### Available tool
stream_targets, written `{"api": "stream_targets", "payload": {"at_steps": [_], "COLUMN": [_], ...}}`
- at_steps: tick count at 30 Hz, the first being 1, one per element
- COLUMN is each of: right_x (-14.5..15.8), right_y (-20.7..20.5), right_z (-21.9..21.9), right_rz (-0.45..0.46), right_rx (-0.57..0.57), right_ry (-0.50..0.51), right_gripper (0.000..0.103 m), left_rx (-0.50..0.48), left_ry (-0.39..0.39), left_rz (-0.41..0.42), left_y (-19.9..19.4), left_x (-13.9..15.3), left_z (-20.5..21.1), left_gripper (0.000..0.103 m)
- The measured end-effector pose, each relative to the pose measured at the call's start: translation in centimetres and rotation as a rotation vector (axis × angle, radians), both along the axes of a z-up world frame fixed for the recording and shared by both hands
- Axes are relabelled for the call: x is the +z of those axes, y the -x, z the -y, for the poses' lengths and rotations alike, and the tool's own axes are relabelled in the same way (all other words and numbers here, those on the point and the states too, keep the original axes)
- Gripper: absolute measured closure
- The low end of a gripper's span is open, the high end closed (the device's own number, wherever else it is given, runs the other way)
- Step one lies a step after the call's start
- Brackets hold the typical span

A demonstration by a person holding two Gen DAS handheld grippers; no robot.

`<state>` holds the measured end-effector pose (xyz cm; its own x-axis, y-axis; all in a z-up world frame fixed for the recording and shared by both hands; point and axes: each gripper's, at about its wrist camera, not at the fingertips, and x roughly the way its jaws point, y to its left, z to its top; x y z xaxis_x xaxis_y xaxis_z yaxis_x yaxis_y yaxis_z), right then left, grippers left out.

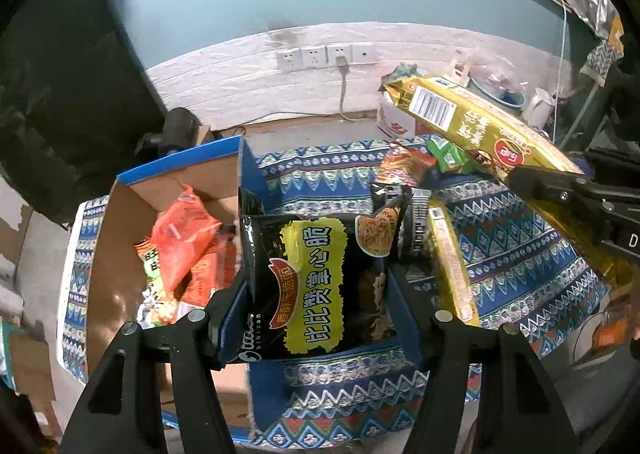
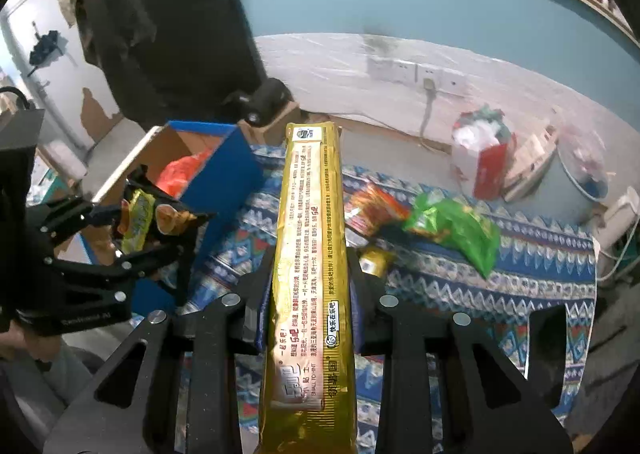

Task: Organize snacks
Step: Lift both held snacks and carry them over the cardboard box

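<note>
My left gripper (image 1: 316, 286) is shut on a black snack bag with a yellow label (image 1: 316, 282), held above the patterned tablecloth (image 1: 520, 246) beside the blue cardboard box (image 1: 180, 169). In the right wrist view the same bag (image 2: 140, 217) hangs in the left gripper (image 2: 132, 230) next to the box (image 2: 224, 173). My right gripper (image 2: 310, 274) is shut on a long gold snack packet (image 2: 310, 234) that points away over the table. The left wrist view shows that packet (image 1: 460, 113) raised at the right, in the right gripper (image 1: 560, 189).
The box holds orange and red packets (image 1: 184, 246). Loose on the cloth lie a gold packet (image 1: 452, 266), a red-orange bag (image 2: 372, 209) and a green bag (image 2: 456, 230). Beyond the table stand a red and white carton (image 2: 484, 161) and a wall with sockets (image 1: 324, 55).
</note>
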<state>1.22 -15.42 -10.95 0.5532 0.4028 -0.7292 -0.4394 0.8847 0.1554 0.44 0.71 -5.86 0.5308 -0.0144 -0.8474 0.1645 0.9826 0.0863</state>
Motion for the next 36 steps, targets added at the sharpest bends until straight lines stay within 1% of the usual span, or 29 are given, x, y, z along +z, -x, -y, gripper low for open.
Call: {"api": "stream_targets", "payload": {"at_steps": [6,17,19,27,36], "right_x": [0.7,0.6,0.6,0.6,-0.2], "right_y": [-0.8,-2.6,-3.0,-4.0,-5.0], "right_z": [-3.0,-8.6,-9.6,-14.2,-19.0], "right_rz": [0.003,-0.021,-0.025,-0.044,-0.079], "right_rx": [0.037,0.112,0.127,0.177,0.225], "right_ry": [-0.009,-0.017,-0.021,-0.025,-0.022], "right_gripper": [0.074,0.074,0.074,0.074,0.074], "left_rx": [0.046,0.125,0.139,0.217,0.322], "left_ry": [0.028,0.033,0.029,0.052,0.076], "left_rz": [0.007,0.014,0.015,-0.002,-0.02], "left_y": [0.2,0.3,0.4,0.6,0.5], "left_x": [0.4,0.3,0.2,-0.6,-1.5], "left_z": [-2.8,-7.9,-8.7,-12.8,-17.7], "left_gripper": [0.038,0.038,0.038,0.038,0.038]}}
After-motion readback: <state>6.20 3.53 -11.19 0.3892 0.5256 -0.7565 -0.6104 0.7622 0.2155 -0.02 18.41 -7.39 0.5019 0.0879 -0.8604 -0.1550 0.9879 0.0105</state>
